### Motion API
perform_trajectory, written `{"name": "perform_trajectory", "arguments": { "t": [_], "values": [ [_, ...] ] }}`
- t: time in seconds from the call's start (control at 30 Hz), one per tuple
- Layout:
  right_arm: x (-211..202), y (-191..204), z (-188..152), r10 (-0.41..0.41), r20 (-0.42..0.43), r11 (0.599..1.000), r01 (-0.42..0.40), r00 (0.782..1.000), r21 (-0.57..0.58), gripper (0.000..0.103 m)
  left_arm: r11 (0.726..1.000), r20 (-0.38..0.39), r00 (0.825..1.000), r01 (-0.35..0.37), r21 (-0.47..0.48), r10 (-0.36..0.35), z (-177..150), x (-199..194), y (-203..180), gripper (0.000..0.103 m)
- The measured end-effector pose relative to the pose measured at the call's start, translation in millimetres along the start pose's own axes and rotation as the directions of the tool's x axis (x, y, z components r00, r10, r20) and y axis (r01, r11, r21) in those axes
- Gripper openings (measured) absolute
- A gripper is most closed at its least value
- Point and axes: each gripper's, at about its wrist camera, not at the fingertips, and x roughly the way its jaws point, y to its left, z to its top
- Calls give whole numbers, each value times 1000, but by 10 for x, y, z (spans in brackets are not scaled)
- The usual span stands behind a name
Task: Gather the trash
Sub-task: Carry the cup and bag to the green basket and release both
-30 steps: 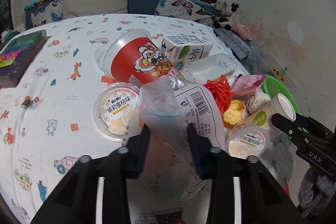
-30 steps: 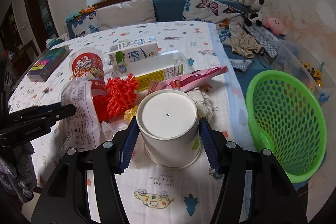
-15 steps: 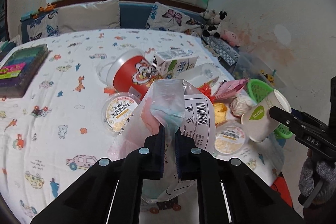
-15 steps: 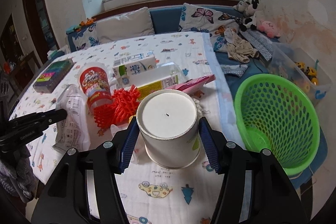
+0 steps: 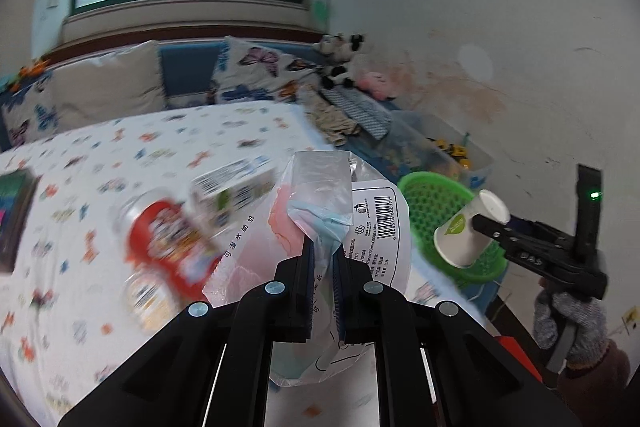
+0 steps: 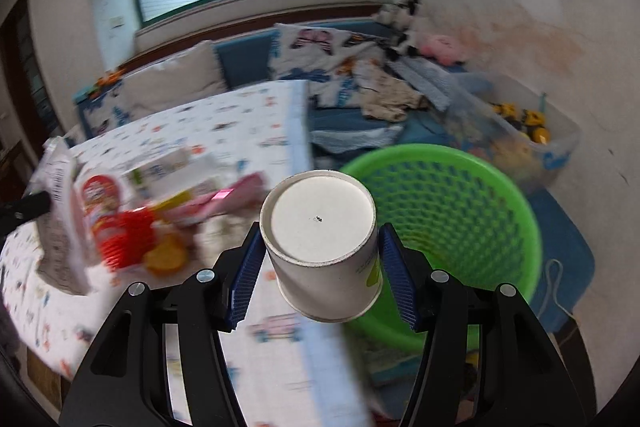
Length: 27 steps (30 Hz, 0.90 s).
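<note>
My left gripper (image 5: 322, 259) is shut on a clear plastic bag (image 5: 320, 195) with a barcode label and holds it up above the table's right edge. My right gripper (image 6: 320, 255) is shut on a white paper cup (image 6: 320, 223), bottom towards the camera, just left of the green mesh basket (image 6: 460, 207). In the left wrist view the cup (image 5: 468, 231) and right gripper (image 5: 520, 243) hang in front of the basket (image 5: 432, 195). Other trash lies on the table: a red noodle cup (image 5: 168, 239), a milk carton (image 5: 232, 187), a red net (image 6: 124, 239), a pink wrapper (image 6: 224, 199).
The table has a white cartoon-print cloth (image 5: 120, 155). A blue sofa with butterfly pillows (image 6: 312, 47) and plush toys (image 6: 440, 45) stands behind. A clear toy bin (image 6: 520, 131) sits by the wall past the basket. A dark book (image 5: 12, 219) lies at the table's left.
Both grippers have risen and swung right towards the basket, the left lifting the bag off the table, the right carrying the cup off the table's edge. One second ago the left jaws were still open around the bag.
</note>
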Motion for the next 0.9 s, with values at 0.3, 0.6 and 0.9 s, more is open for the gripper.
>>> {"name": "perform_trajectory", "arguments": {
  "t": [0.3,0.6,0.9],
  "values": [
    [448,-726,-134,-99,-78,992,104,992,69,59,994,-55,996,71,78,-67,428,586,-561,8],
    [666,-1056,-327,-106,-130,985,122,986,121,64,979,-103,989,125,161,-109,603,1146,-1113,8],
    [415,-1234,-382,-121,-85,979,133,989,152,69,962,-180,975,166,215,-128,618,1707,-1600,8]
  ]
}}
